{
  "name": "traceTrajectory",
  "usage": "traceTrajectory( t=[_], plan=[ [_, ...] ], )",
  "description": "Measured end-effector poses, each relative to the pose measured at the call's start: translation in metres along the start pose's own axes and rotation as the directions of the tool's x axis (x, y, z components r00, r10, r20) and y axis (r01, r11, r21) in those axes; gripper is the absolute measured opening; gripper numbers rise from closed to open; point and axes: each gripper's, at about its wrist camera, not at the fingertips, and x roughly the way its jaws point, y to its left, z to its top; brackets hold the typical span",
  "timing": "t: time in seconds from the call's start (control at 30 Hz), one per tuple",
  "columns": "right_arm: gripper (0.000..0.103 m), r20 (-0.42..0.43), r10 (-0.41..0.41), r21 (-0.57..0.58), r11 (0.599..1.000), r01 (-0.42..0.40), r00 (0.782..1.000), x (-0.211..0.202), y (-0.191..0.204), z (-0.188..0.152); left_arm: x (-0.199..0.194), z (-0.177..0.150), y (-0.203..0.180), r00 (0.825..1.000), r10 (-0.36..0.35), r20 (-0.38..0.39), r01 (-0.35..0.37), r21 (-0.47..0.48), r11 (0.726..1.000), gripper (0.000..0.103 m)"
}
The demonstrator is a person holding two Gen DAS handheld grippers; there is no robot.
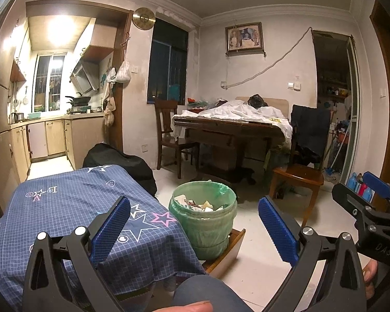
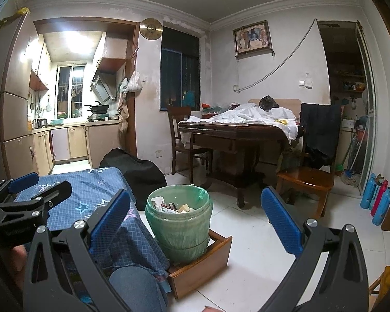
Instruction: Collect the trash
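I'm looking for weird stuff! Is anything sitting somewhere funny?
Yes. The bin stands in a wooden drawer lying on the floor, not in any cabinet. Nothing has spilled.

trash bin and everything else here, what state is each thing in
trash bin: upright, green liner, trash inside, standing in a wooden drawer
wooden drawer: on the floor, out of any cabinet
left gripper: open, empty
right gripper: open, empty
blue star cloth: draped over a low surface, nothing on it
dining table: cluttered, white sheet on top
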Motion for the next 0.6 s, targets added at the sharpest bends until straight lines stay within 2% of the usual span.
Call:
traceTrajectory(
  t=[0.4,0.6],
  plan=[
    [0.098,-0.009,0.006,0.001,1.0,-0.006,1.0,0.0033,-0.0023,0.0008,0.0042,-0.0059,-0.006,1.0,-0.01,-0.009,0.01,0.026,1.0,0.098],
    [0.098,-0.008,0.005,0.002,1.0,-0.005,1.0,0.0034,-0.0026,0.0009,0.0089,-0.0081,-0.0079,1.0,0.01,-0.014,-0.009,0.038,0.999,0.098]
  ],
)
